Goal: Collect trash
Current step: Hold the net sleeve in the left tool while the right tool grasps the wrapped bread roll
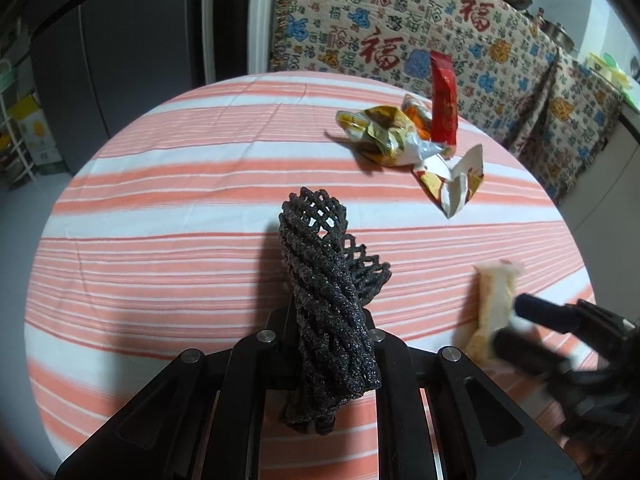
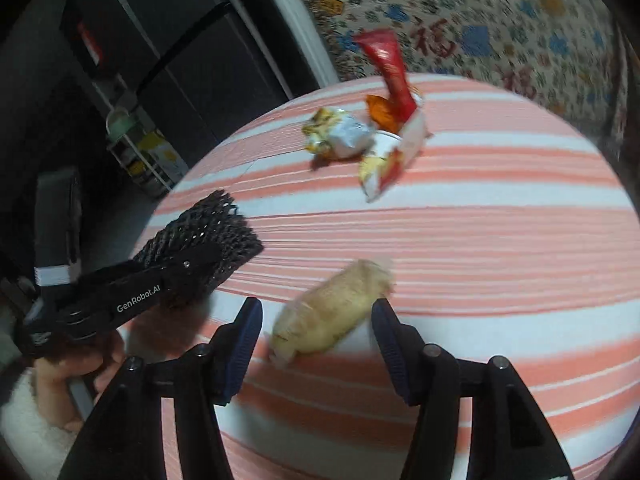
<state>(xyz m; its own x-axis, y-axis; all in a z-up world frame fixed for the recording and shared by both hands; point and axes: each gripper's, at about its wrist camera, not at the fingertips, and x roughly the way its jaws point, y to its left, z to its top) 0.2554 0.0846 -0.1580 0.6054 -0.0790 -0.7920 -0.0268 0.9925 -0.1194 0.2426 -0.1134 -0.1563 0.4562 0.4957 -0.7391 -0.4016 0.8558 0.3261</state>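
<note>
Left hand-held gripper (image 1: 332, 344) clamped on black foam net (image 1: 320, 280); right hand-held gripper (image 2: 316, 320) open, pale wrapper (image 2: 332, 308) between its jaws on striped surface (image 2: 480, 240)

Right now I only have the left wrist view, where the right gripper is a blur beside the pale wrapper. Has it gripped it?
Observer: No. The right wrist view shows the right gripper open, the pale wrapper lying on the striped cloth between its fingers.
Reviewer: How does the left gripper's hold look from the side?
Observer: The left gripper is shut on the black foam net, which sticks out beyond its fingertips.
Reviewer: What holds it?
Observer: A hand, with a white fluffy sleeve behind.
</note>
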